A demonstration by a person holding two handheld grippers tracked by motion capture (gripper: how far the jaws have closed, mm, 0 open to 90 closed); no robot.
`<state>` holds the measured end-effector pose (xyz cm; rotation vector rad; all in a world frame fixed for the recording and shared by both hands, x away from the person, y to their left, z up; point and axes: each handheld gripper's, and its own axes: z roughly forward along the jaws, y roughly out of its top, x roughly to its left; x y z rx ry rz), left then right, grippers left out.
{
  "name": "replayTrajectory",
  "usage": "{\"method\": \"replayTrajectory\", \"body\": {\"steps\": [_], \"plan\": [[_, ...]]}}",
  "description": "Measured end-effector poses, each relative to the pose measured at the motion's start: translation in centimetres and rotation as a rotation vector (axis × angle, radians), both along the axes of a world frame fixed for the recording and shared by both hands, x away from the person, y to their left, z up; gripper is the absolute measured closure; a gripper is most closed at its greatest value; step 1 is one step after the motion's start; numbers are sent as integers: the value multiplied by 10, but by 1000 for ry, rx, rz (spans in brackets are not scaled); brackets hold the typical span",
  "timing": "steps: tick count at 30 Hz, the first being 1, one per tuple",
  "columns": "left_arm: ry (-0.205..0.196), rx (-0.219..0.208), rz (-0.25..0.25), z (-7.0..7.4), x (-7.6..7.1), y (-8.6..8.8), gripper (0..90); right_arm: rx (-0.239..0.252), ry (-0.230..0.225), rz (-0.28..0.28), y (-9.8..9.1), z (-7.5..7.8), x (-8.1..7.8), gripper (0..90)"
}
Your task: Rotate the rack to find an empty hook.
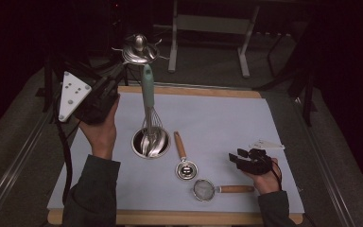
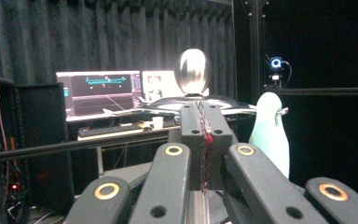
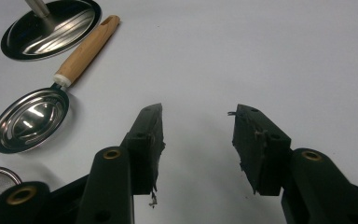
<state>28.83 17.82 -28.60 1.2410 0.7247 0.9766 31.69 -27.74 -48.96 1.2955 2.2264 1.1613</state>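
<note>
steel lid [image 1: 139, 49] with a round knob, held up in the air above the far left of the desk [image 1: 274, 123], pinched at its rim by the left hand-held gripper [image 1: 118, 78]; in the left gripper view the jaws are pressed together on the lid's [image 2: 193, 100] edge. below it a round steel holder [image 1: 150, 142] stands on the white mat, a mint-handled whisk [image 1: 148, 101] upright in it. just right of that, a wooden-handled measuring scoop [image 1: 184, 163] lies flat; near it a small mesh strainer [image 1: 208, 189], handle pointing right. right hand-held gripper [image 1: 246, 158] rests low over the mat, jaws spread, nothing between them [image 3: 196, 140].
</note>
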Motion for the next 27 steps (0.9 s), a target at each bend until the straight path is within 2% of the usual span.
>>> {"method": "replayTrajectory", "body": {"steps": [12, 27], "plan": [[12, -3, 29, 3, 7, 10, 897, 4, 2, -1, -1, 0, 0, 520], [43, 22, 73, 9, 22, 20, 897, 4, 0, 1, -2, 0, 0, 518]]}}
